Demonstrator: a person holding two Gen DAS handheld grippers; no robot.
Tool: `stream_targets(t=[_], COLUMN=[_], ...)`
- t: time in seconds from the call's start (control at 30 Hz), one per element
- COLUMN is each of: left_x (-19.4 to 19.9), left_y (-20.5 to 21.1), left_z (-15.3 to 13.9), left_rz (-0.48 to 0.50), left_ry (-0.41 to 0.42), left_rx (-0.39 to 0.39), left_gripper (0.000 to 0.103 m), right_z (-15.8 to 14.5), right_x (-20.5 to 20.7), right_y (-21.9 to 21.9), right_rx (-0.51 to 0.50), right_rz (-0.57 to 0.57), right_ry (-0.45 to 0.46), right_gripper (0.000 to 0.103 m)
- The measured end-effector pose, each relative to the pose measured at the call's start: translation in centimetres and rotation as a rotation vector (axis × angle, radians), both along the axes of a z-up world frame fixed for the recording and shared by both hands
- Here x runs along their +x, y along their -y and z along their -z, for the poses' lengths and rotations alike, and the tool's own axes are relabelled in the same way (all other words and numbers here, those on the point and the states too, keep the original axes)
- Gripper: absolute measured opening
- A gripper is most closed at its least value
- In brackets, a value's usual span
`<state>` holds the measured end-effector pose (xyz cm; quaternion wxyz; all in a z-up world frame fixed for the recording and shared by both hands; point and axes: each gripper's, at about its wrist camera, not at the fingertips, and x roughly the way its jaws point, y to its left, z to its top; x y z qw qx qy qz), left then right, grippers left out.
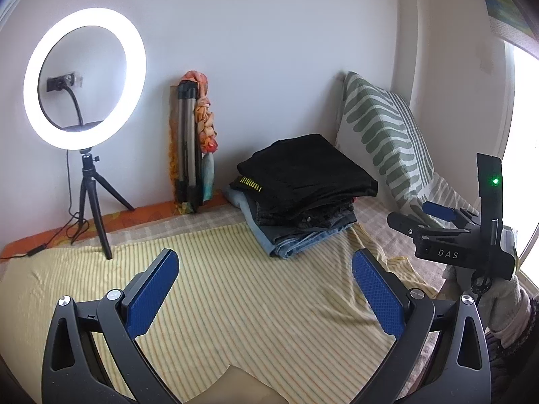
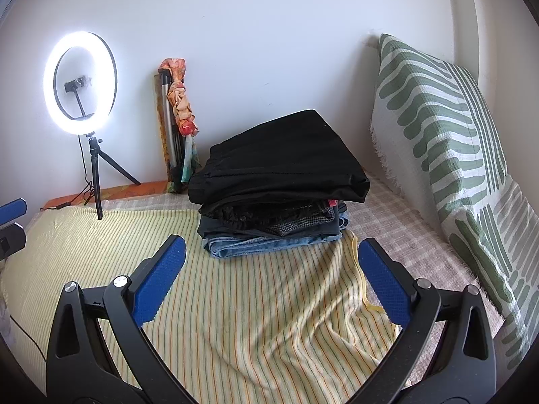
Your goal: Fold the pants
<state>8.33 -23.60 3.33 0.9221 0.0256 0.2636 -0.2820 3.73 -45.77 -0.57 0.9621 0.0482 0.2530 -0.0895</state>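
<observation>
A stack of folded pants (image 1: 303,195) sits at the back of the bed, black pairs on top and blue jeans at the bottom; it also shows in the right wrist view (image 2: 279,185). My left gripper (image 1: 266,262) is open and empty above the yellow striped cloth (image 1: 235,296), short of the stack. My right gripper (image 2: 271,252) is open and empty, just in front of the stack over the same cloth (image 2: 256,320). The right gripper's body shows at the right of the left wrist view (image 1: 465,235).
A lit ring light on a small tripod (image 1: 84,80) stands at the back left, with its cable trailing on the bed. A folded tripod with a scarf (image 1: 192,141) leans on the wall. A green patterned pillow (image 2: 448,141) stands at the right.
</observation>
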Motion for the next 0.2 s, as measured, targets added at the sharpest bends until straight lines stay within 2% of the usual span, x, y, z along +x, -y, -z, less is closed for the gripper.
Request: stream_targets(t=[0.2], left_x=[-0.03], left_y=[0.01], left_z=[-0.09], left_rz=[0.007], left_ry=[0.007], left_rx=[-0.003], left_gripper=[0.102], right_z=[0.02], right_x=[0.0], right_y=[0.06], right_rx=[0.006], right_rz=[0.003], right_ry=[0.003], right_gripper=[0.103])
